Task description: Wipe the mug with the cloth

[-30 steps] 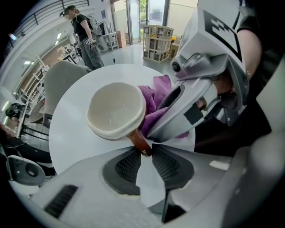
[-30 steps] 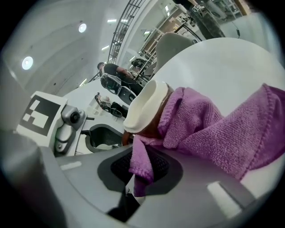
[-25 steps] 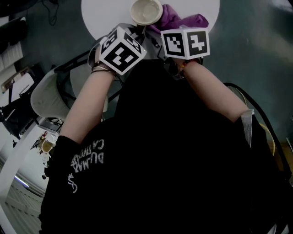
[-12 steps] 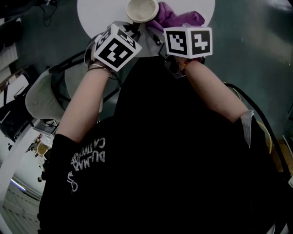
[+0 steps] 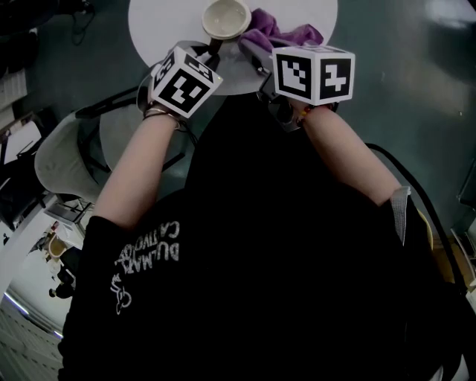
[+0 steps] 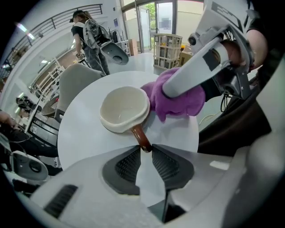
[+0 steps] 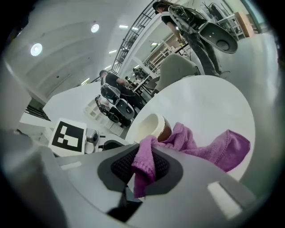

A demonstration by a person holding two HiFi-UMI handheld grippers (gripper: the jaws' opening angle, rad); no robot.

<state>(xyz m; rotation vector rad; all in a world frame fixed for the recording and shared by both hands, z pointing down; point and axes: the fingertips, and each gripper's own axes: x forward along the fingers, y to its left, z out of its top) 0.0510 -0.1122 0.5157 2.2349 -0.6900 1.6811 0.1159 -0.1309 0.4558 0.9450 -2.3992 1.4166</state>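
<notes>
Round white table, dark teal floor, pale shell chair (beside the table), ceiling lights, glass doors

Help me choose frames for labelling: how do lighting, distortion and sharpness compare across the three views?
Head view: dim overall, a black shirt fills most of it, mug and cloth small at the top edge. Left gripper view: bright, even, fisheye with dark corners, mug sharp. Right gripper view: strong fisheye bending, ceiling lamps glare upper left, cloth sharp.
</notes>
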